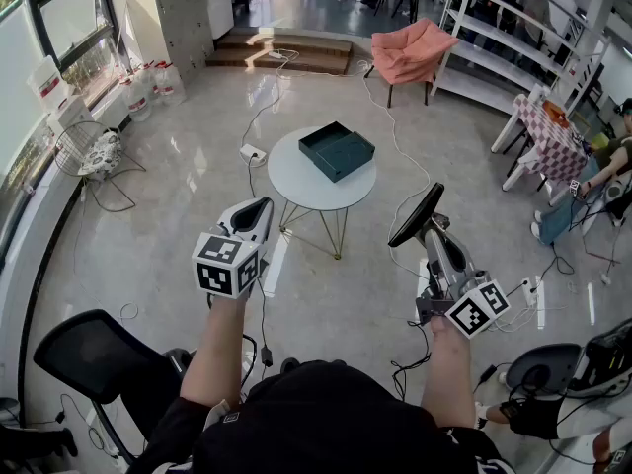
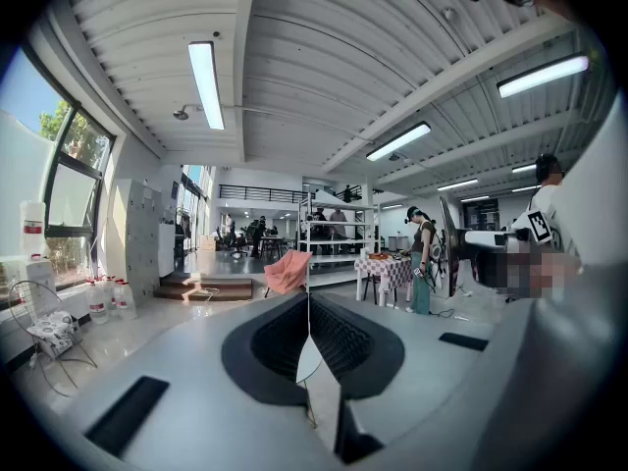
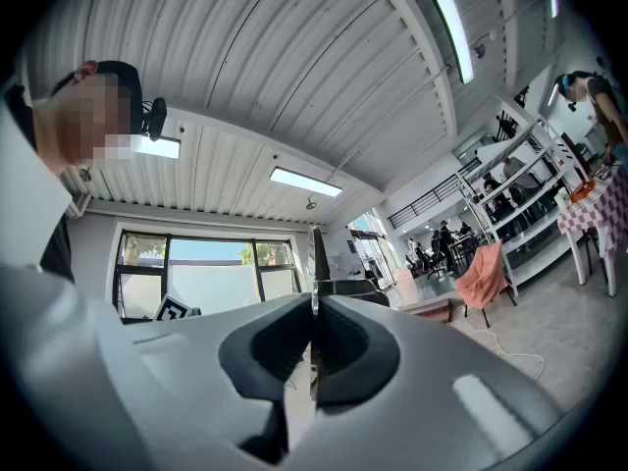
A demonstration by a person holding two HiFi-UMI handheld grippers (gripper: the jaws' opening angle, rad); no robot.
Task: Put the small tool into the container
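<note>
Glossy floor (image 1: 178,225), round table (image 1: 288,184) ahead; forearms (image 1: 219,349) outstretched, left gripper (image 1: 261,207) and right gripper (image 1: 436,194) both closed.

I'm looking down on a glossy pale floor (image 1: 197,215) with a round white desk (image 1: 296,181) on thin wire legs in the middle of it. A power strip (image 1: 253,152) lies just beside the desk on the left, and a white cable (image 1: 393,141) snakes past on the right. Behind it, a salmon-pink chair (image 1: 415,52) sits near the white shelving rack (image 1: 504,33). Low wooden steps (image 1: 281,52) are at the back. By the window on the left are water bottles (image 1: 148,82) and a wire chair (image 1: 99,154) with a patterned cushion. On the right is a table with a checked cloth (image 1: 555,141), with a seated person (image 1: 592,181) beside it. A black office chair (image 1: 89,358) is close by at lower left.
</note>
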